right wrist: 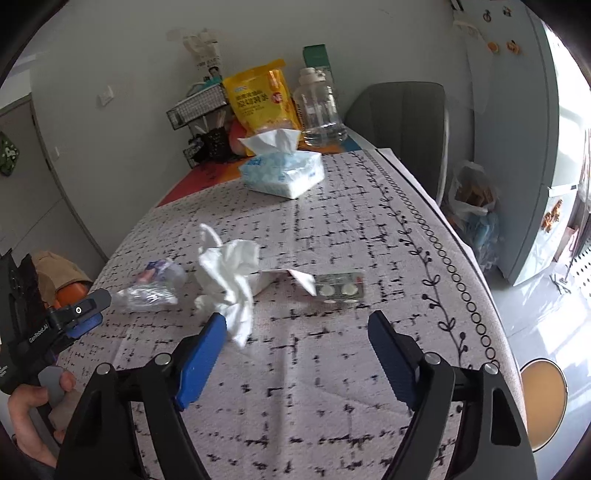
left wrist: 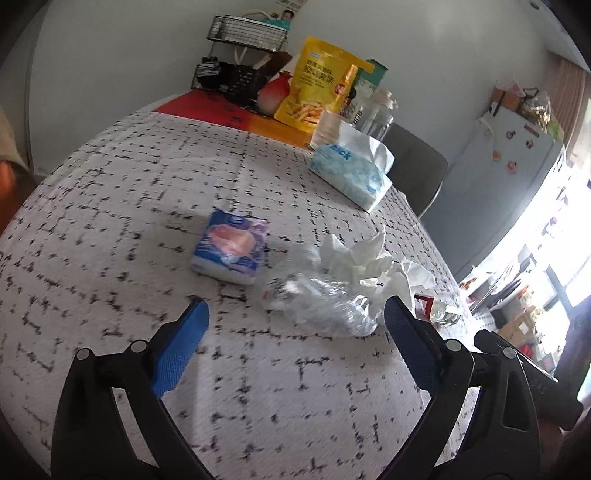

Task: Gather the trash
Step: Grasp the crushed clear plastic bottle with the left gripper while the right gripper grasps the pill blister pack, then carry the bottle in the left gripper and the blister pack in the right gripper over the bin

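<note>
Trash lies mid-table: a crushed clear plastic bottle (left wrist: 317, 302), a crumpled white tissue (left wrist: 369, 262), a small blue tissue packet (left wrist: 231, 247) and a pill blister pack (right wrist: 341, 287) beside a torn white wrapper (right wrist: 284, 277). My left gripper (left wrist: 295, 314) is open and empty, just short of the bottle. My right gripper (right wrist: 297, 328) is open and empty, its left pad beside the tissue (right wrist: 231, 269). The bottle (right wrist: 147, 293) and the left gripper (right wrist: 79, 314) show at the left of the right wrist view.
A blue tissue box (left wrist: 351, 173), a yellow snack bag (left wrist: 317, 85), a clear jar (right wrist: 319, 110) and a wire rack (left wrist: 247, 33) stand at the table's far end. A grey chair (right wrist: 402, 122) and a fridge (right wrist: 517, 147) are to the right. The table edge (right wrist: 491, 295) runs along the right.
</note>
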A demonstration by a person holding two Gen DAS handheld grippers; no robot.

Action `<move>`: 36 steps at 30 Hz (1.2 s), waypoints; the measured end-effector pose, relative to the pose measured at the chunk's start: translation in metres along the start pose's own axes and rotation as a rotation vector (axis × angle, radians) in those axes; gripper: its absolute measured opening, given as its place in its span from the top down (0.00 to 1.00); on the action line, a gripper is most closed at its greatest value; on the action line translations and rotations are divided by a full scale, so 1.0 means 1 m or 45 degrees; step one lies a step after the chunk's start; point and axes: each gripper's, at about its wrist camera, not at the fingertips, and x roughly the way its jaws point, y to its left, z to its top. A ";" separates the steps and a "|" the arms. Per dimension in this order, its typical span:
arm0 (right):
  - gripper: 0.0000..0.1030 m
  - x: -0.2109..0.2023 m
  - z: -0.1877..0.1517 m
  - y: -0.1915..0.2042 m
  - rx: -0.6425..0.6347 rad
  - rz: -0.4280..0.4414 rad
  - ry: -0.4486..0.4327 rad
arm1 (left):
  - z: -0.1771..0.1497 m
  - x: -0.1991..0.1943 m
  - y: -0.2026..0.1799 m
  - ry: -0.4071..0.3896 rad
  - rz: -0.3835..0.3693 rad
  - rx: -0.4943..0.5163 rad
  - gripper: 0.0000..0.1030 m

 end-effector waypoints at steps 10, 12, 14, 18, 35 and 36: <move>0.29 0.028 0.016 -0.020 0.013 -0.048 0.059 | 0.007 0.032 -0.022 0.036 0.118 0.059 0.08; 0.29 0.035 0.020 -0.018 0.000 -0.047 0.067 | 0.008 0.036 -0.024 0.037 0.141 0.064 0.08; 0.29 0.043 0.023 -0.017 -0.015 -0.047 0.083 | 0.008 0.037 -0.028 0.026 0.149 0.075 0.08; 0.29 0.054 0.025 -0.016 -0.022 -0.061 0.097 | 0.007 0.043 -0.033 0.030 0.168 0.113 0.08; 0.62 0.041 0.015 -0.012 -0.030 -0.018 0.108 | 0.003 0.012 -0.020 -0.027 0.137 0.043 0.32; 0.62 0.038 0.014 -0.012 -0.027 -0.015 0.104 | 0.003 0.009 -0.020 -0.033 0.139 0.043 0.32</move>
